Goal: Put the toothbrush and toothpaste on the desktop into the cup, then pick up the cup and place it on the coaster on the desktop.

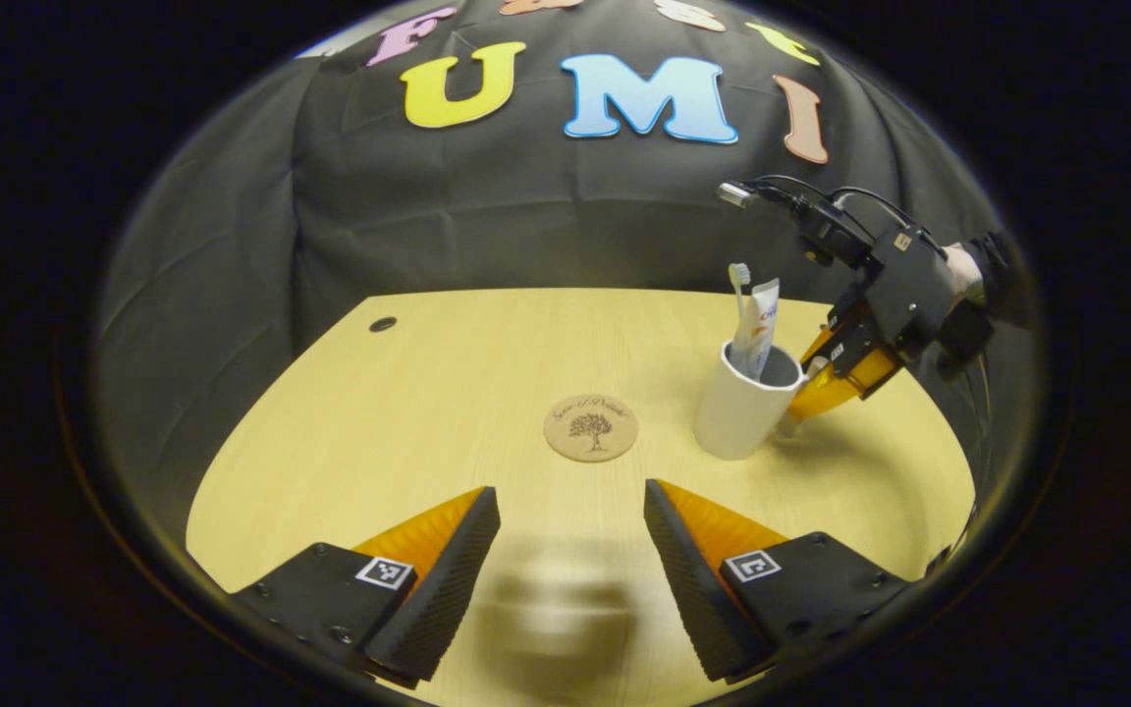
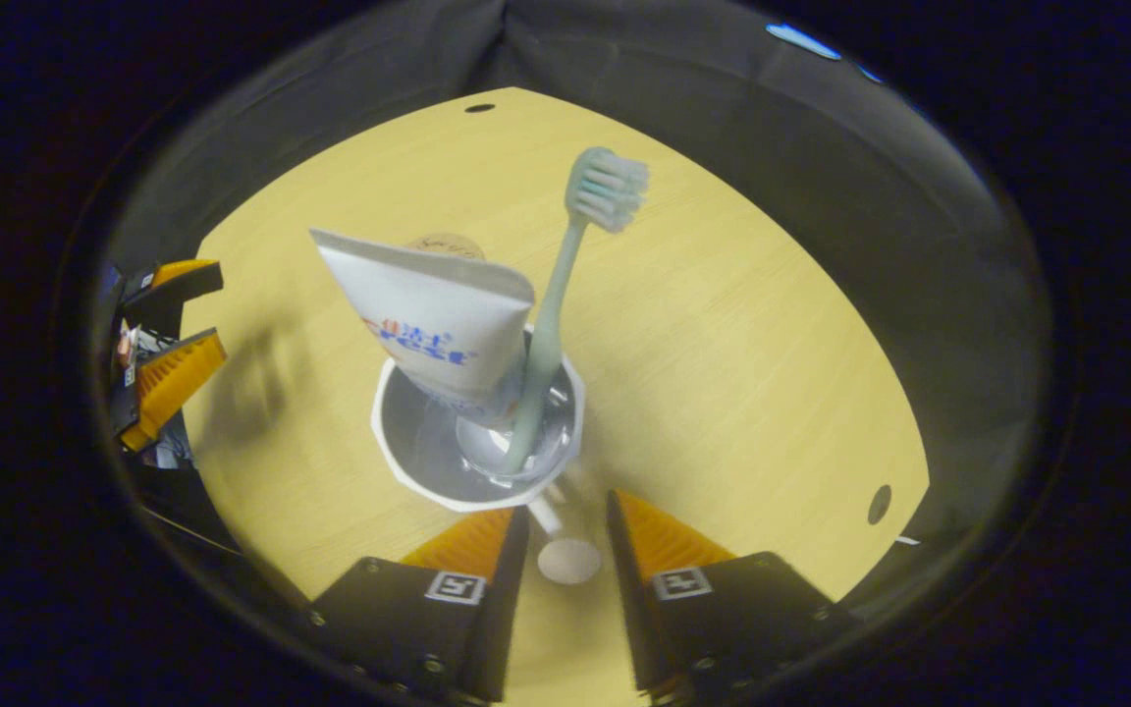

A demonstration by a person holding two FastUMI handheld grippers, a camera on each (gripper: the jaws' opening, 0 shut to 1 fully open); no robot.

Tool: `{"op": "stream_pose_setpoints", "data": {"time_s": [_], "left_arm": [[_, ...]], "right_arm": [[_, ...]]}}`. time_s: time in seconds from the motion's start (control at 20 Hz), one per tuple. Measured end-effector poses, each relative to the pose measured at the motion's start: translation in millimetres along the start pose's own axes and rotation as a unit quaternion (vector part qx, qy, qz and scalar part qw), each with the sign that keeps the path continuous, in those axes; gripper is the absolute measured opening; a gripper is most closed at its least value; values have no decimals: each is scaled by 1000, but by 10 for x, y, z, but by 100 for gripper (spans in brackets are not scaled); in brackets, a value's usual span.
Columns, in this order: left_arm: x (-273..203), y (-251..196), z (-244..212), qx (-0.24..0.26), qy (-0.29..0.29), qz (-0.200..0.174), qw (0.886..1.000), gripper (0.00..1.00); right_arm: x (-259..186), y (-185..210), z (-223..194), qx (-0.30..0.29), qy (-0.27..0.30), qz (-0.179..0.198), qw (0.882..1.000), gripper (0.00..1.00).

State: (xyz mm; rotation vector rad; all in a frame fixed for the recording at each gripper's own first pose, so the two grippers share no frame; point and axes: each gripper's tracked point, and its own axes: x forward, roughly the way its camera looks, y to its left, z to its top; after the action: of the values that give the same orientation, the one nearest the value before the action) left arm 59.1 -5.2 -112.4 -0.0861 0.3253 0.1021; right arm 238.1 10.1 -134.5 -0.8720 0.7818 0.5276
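Spanning pale wood, desktop meets dark cloth.

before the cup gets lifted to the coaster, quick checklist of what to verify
1. Toothbrush in cup: ok, standing head up.
2. Toothpaste in cup: ok, leaning against the brush.
3. Right gripper at the handle: fingers straddle it; firm pressure cannot tell.
4. Cup upright on the desktop: not ok, it tilts in the left gripper view.
5. Coaster free: ok, nothing on it.
6. Left gripper out of the way: ok, open, set back from the coaster.
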Motion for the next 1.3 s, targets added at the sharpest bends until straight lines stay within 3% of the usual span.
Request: {"op": "stream_pose_setpoints", "data": {"time_s": [0.05,0.15,0.2,0.3,0.6,0.85,1.3], "left_arm": [[17,49,-48,-1,2,3,1000,99],[-9,113,-111,-4,7,10,1000,99],[-31,147,-137,-6,9,14,1000,99],[-66,205,-192,-13,13,22,1000,99],[-41,357,-148,-31,12,38,999,99],[-70,384,-151,-32,12,38,999,99],[-185,529,-204,-36,11,48,998,99]], "right_arm": [[34,10,-14,2,5,3,1000,38],[74,45,-35,2,15,11,1000,36],[-147,34,48,4,10,13,1000,24],[101,77,-71,15,16,23,999,26],[-51,110,-7,31,0,15,999,15],[-22,248,42,73,-14,22,997,14],[-28,520,536,86,-40,33,995,14]]}}
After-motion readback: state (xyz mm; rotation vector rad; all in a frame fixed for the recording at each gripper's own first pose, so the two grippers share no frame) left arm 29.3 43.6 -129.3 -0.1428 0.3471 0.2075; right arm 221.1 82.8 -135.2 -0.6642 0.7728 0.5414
